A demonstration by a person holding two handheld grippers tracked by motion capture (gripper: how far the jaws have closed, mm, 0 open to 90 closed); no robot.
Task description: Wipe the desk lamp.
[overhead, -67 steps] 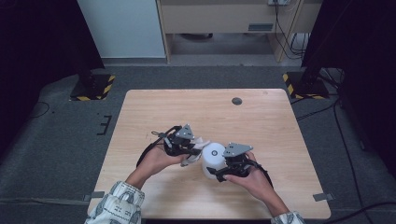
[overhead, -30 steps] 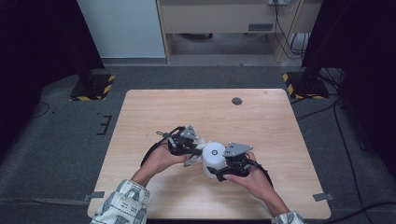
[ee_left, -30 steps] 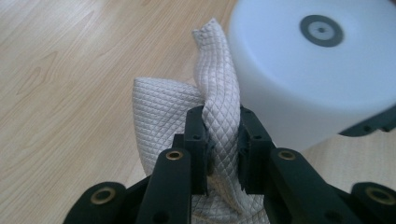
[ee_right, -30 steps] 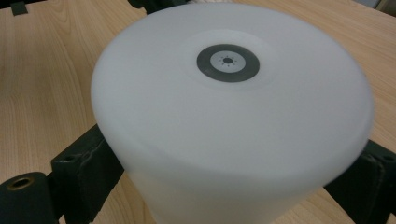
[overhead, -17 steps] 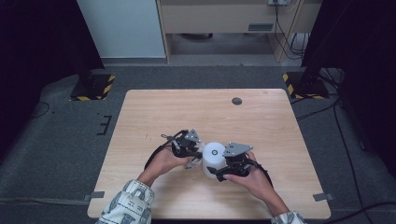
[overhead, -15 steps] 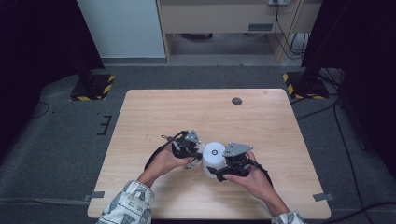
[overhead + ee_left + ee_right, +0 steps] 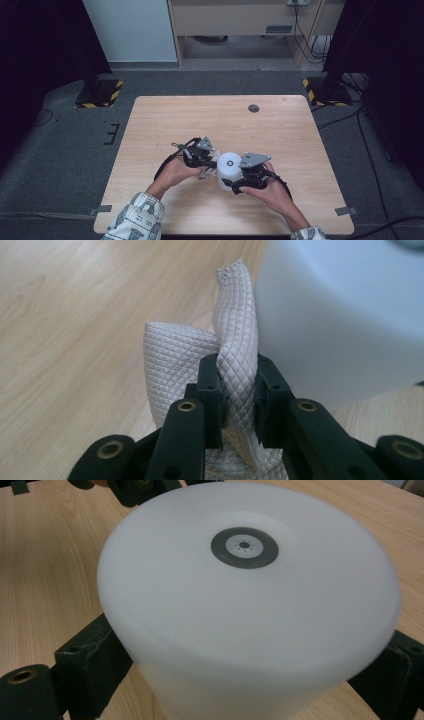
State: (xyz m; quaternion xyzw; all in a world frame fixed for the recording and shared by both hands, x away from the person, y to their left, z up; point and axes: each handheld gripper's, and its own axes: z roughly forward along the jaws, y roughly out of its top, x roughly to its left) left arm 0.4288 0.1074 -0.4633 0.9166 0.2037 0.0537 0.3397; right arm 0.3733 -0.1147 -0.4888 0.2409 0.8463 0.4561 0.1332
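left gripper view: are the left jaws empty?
No, the left gripper has its jaws pinched on a fold of quilted cloth, right beside the white cylinder.

Black two-jaw grippers (image 7: 212,162) (image 7: 235,182), grey three-cornered plates, brass-ringed screw holes, trailing black cables; patterned sleeves (image 7: 137,220), possibly floral.

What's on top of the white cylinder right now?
The white cylinder carries only a dark ring mark on its flat top. The cloth sits beside it, pinched in the left gripper. Its underside is hidden.
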